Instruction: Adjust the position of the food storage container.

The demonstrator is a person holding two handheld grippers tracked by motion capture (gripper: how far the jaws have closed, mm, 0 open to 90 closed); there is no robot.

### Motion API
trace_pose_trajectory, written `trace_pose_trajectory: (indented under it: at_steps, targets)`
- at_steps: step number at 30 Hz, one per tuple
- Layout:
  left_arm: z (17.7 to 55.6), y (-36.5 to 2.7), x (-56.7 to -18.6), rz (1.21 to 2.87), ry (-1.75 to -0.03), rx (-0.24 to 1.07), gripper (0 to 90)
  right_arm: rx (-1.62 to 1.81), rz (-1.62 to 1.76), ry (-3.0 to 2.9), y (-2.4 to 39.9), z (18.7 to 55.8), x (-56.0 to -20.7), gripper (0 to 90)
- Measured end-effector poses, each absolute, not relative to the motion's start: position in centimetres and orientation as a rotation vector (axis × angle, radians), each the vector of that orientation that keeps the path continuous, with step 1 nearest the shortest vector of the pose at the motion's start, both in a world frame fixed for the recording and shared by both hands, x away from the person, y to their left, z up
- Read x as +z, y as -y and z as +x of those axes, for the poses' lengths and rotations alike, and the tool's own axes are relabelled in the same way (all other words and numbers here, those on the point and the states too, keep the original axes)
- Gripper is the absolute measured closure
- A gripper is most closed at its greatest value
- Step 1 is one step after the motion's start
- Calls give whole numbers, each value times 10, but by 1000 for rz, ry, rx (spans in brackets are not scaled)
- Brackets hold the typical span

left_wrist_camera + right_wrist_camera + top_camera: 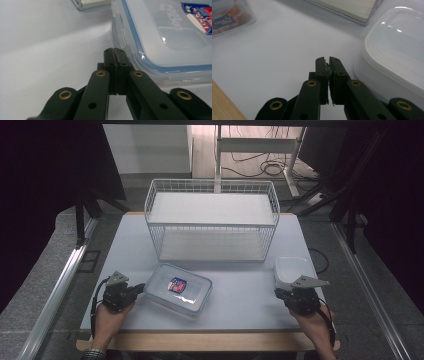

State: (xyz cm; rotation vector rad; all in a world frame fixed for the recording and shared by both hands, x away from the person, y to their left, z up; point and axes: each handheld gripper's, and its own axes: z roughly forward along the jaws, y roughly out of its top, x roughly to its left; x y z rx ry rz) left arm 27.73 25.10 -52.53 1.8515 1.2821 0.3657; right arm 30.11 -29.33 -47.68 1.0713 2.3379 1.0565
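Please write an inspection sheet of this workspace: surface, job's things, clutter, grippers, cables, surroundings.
Surface: white table top with a wooden front edge, no spills seen.
Job's things: clear lidded container with a blue seal and a red-blue label, at front left; white tub at front right.
Clutter: wire basket with two white shelves stands at the back of the table; nothing else seen.
Grippers: left gripper shut, empty, tips right beside the container's corner; right gripper shut, empty, beside the tub.
Cables: one trails from each gripper; loose black cables lie on the floor behind.
Surroundings: metal rails on both sides, dark curtains, a white frame stand at the back.
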Motion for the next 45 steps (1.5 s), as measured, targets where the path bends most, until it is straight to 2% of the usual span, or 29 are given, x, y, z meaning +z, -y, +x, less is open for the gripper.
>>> trace_pose_trajectory:
  at_steps: [22,39,45]
  targets:
    - [274,-207,-520,1987,-1094,292,899,1138,1044,-2378,267,299,-479,837]
    - [256,-155,-515,2091,-923,195,898,1162,1023,-2462,247,296,-487,817]
    - [252,-145,-516,2140,-887,200,896,1152,1013,-2485,245,296,-489,808]
